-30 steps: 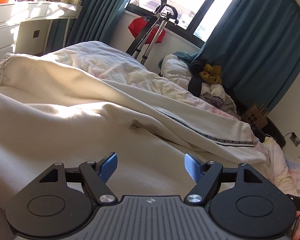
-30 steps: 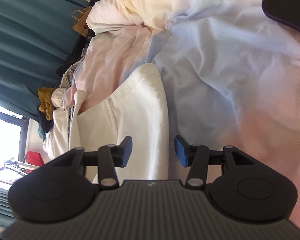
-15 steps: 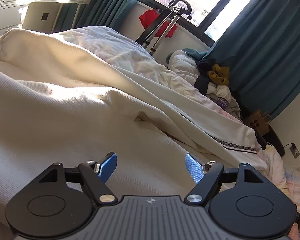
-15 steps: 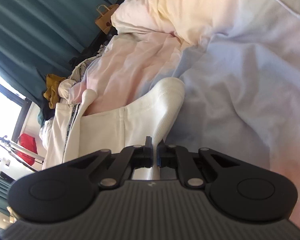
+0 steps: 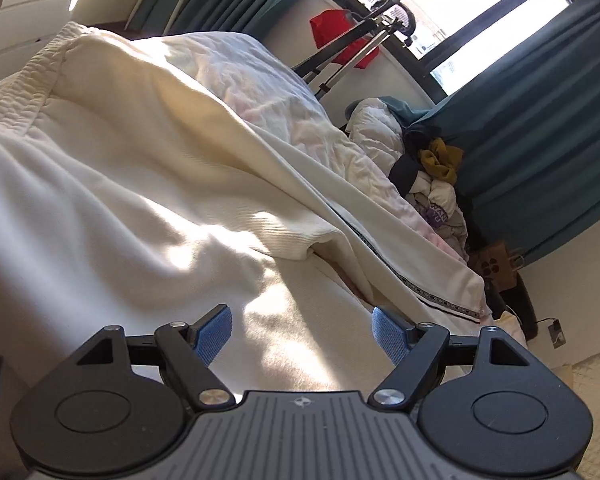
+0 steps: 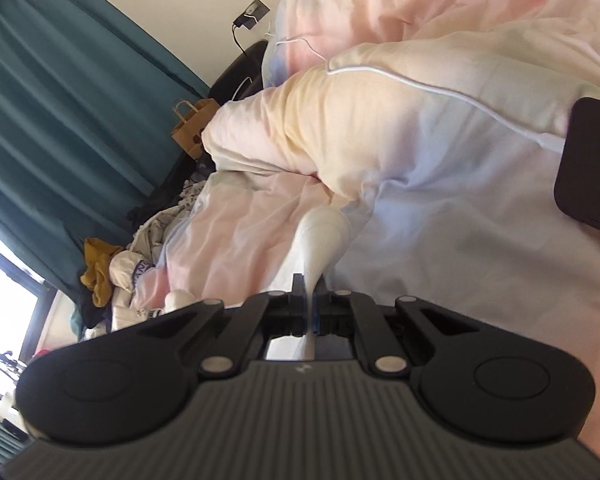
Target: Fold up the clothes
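A cream ribbed garment (image 5: 148, 184) with a dark patterned trim lies spread across the bed, filling the left wrist view. My left gripper (image 5: 302, 332) hovers just above its cloth, open, with nothing between the blue pads. In the right wrist view my right gripper (image 6: 309, 300) is shut on the garment's white ribbed cuff (image 6: 322, 240), which rises from the jaws in a lifted fold over the pastel duvet (image 6: 440, 184).
A pile of clothes (image 5: 432, 176) lies at the bed's far side below teal curtains (image 5: 540, 120). A tripod (image 5: 352, 48) stands by the window. A brown paper bag (image 6: 190, 128) stands on the floor. A black device (image 6: 592, 168) lies on the duvet at right.
My right gripper closed on the white cuff and raised it off the duvet. The left gripper stayed open and slid sideways over the cream cloth while rolling.
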Available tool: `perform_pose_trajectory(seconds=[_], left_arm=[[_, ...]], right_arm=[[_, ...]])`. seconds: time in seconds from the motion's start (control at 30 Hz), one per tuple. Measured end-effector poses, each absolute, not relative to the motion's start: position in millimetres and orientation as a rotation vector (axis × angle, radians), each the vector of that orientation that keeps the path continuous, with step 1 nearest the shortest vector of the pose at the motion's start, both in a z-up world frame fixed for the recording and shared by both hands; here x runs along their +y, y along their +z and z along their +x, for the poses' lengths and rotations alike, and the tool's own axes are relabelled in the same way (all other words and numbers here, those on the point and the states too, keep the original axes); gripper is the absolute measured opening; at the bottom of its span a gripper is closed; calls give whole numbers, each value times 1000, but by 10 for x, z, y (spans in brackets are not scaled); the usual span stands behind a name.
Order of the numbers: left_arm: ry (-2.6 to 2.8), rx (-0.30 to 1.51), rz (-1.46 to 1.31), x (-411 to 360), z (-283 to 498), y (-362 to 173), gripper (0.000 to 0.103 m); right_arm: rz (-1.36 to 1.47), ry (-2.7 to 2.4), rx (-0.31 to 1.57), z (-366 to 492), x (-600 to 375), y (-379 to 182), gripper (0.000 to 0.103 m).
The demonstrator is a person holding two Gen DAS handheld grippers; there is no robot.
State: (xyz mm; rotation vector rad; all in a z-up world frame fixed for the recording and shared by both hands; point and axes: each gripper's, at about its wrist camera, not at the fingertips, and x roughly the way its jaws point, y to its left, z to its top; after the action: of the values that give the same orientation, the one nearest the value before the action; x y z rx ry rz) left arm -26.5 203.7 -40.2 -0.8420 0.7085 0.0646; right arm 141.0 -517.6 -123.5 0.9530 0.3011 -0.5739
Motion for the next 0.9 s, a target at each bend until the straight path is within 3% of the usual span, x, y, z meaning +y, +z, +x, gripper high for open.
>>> perform_pose_trajectory(seconds=[0.3,0.43,0.53,0.63,0.9], left_arm=[[254,813,-1131,2699,-1093,-352,81],[281,848,-1147,2842,-1055,-475,72],[378,853,-1150,2926,-986,-535,78],[448,847,-1249,3076,-994,-688,74],[493,787,-1415,3307,-1008,-892,73]], right_arm=[[927,-525,321,1423,-5120,-1210,6],[927,-512,357,1401,-5132,-1227,6],[955,-514,357,1362,-5156,-1257,6],[974,-510,349,1336,-5159,-1266,6],[978,-497,329,1323,-5136,-1222,6]])
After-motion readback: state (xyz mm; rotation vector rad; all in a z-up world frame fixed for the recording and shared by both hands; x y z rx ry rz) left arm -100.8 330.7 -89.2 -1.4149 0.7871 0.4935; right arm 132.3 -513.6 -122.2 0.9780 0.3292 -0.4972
